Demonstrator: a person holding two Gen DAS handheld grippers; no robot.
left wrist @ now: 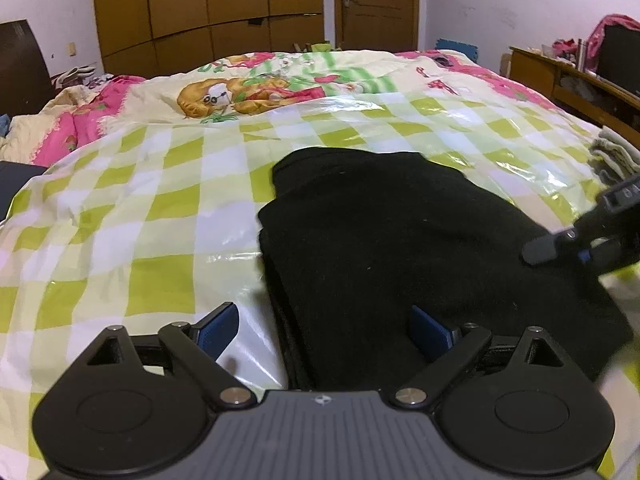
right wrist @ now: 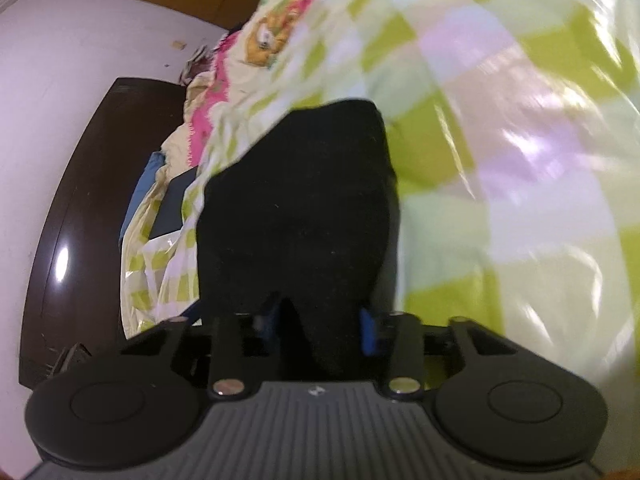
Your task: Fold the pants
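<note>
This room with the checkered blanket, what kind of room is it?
Most likely a bedroom. There's a big bed under a checkered cover, a cartoon quilt, and a tall wooden wardrobe by the door. Black pants lie on the bed.

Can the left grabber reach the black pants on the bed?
Probably yes: the left gripper hangs open right over the near edge of the folded black fabric pants, with nothing between them.

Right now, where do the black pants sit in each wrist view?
Left wrist: black pants lie folded at centre-right, on the green checked plastic sheet, running from mid-frame down to the camera's own tool.
Right wrist: black pants fill the centre, running up from between the tool's blue pads.
Shared landmark: the cartoon bear print on the quilt beyond the sheet.
</note>
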